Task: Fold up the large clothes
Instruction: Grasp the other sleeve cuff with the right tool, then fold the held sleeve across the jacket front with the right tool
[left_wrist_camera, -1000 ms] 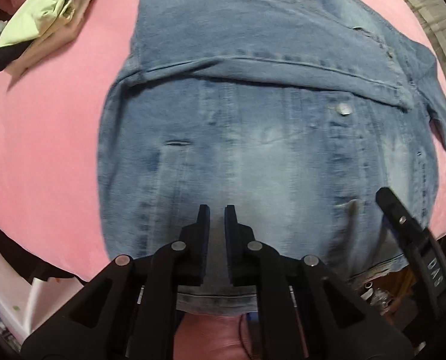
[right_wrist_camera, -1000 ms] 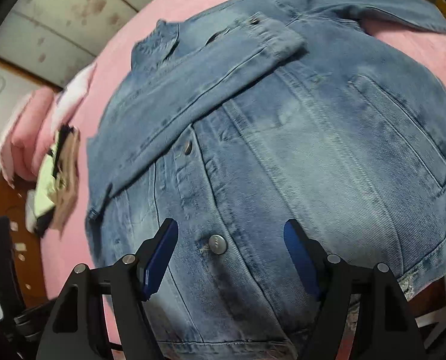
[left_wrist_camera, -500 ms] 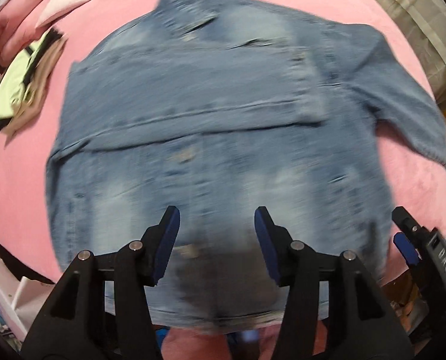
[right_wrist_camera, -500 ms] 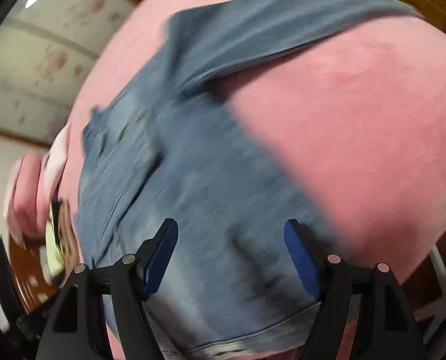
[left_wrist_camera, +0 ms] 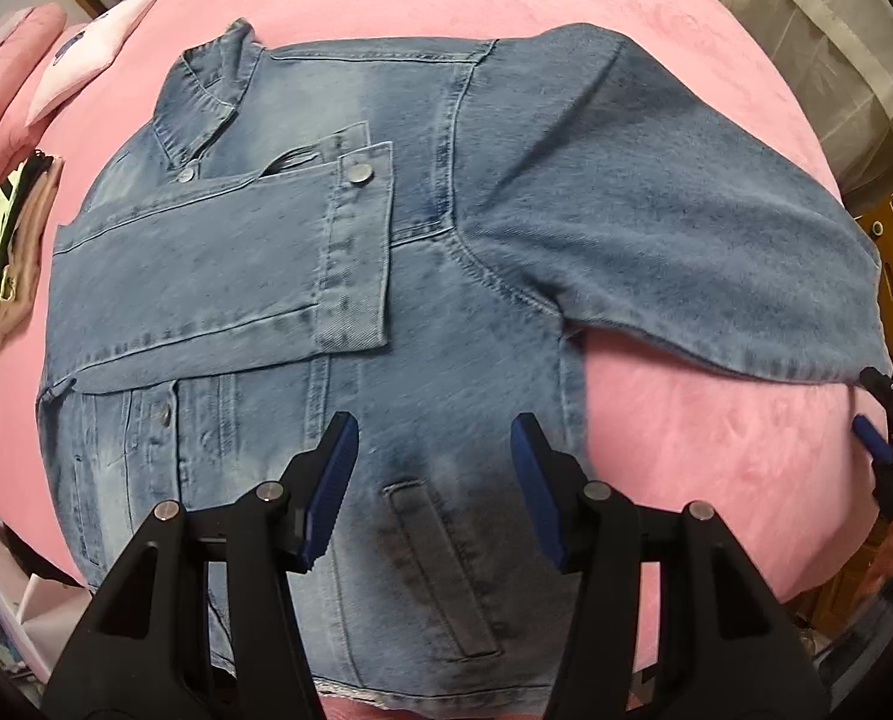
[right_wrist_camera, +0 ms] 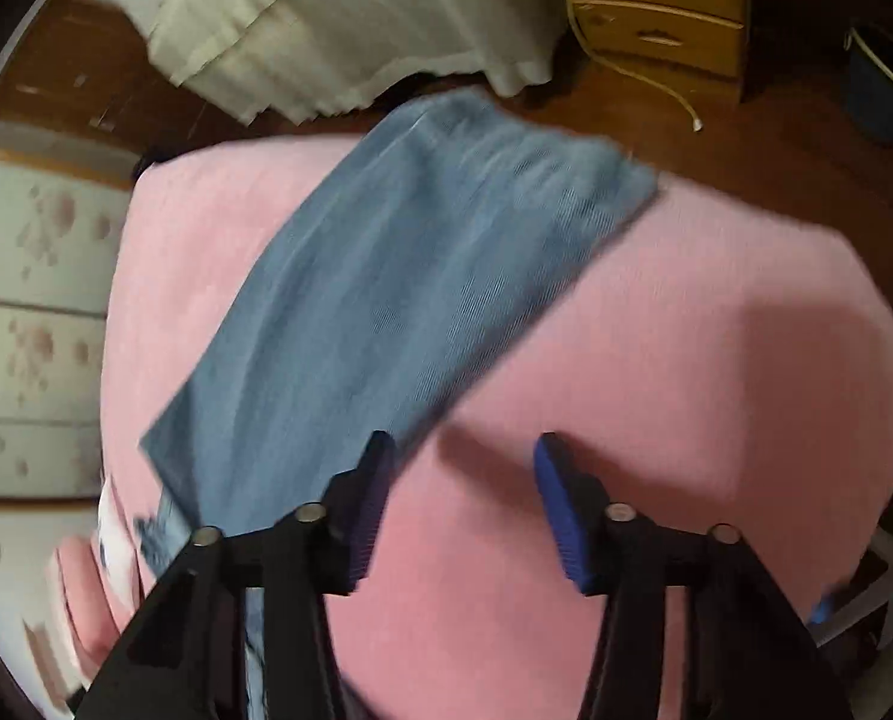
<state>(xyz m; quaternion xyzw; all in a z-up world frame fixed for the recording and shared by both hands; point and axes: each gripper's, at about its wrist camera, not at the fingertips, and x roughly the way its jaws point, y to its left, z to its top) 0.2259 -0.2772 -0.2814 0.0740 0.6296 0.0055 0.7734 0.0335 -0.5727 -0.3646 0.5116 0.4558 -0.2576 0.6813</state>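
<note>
1. One denim jacket [left_wrist_camera: 386, 300] lies flat on the pink bedcover [left_wrist_camera: 716, 450], one sleeve folded across its front.
2. Left gripper [left_wrist_camera: 434, 480] fingers spread, empty.
3. Right gripper [right_wrist_camera: 458, 504] closing, nothing between.

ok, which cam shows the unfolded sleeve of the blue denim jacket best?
Left wrist view: the unfolded sleeve shows from shoulder seam to near its cuff, lying on the pink bed cover. The right wrist view shows only a blurred stretch of that sleeve and its cuff end.

No lettering, label or number is legible on anything here.
</note>
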